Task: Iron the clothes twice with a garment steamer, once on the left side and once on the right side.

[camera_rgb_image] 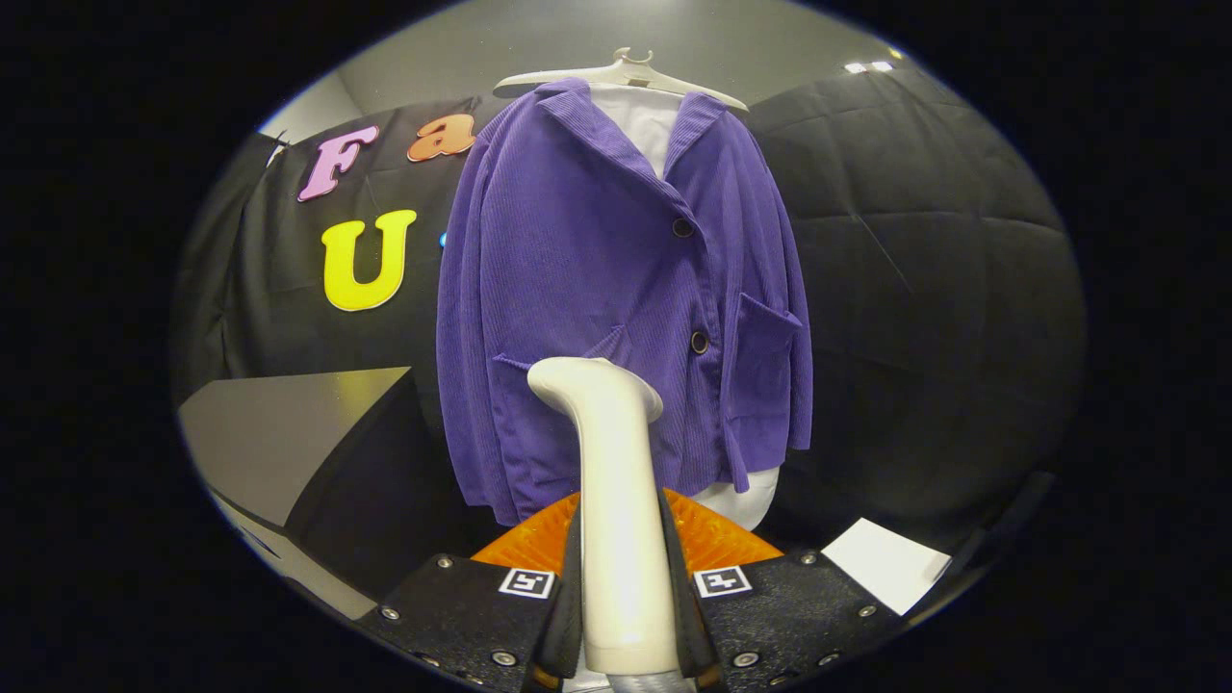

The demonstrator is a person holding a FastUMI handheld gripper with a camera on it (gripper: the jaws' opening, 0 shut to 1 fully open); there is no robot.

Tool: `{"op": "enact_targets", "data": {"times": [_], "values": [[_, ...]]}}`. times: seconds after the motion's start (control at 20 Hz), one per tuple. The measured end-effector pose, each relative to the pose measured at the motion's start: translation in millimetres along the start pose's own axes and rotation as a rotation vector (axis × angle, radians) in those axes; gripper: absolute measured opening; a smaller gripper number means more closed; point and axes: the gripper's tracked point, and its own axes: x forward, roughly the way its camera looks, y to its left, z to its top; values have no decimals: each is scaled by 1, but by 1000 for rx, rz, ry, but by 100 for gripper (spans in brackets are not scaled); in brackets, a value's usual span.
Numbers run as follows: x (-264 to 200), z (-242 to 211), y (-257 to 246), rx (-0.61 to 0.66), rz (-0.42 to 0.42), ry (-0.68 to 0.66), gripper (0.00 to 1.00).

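We hold our gripper (624,587) level, pointing straight forward. Our two fingers (568,616) stand close together, one on each side, and both press against the upright handle of the steamer (616,500) clamped between them. The handle rises out of our grasp and bends at its top.

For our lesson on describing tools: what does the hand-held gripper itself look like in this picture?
The hand-held gripper has two broad, flat black finger plates studded with small silver screws. Each plate carries a small square black-and-white marker tag near its inner edge. An orange ribbed part sits between and beyond the plates.
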Motion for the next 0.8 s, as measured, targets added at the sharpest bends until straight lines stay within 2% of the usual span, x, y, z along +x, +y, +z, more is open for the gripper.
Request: {"op": "enact_targets", "data": {"times": [0.2,0.4,0.55,0.8], "values": [[-15,-9,-14,-11,55,38,38],[-38,7,-27,-12,117,24,38],[-53,38,-38,-33,145,-21,38],[-74,119,-59,-21,155,-151,38]]}}
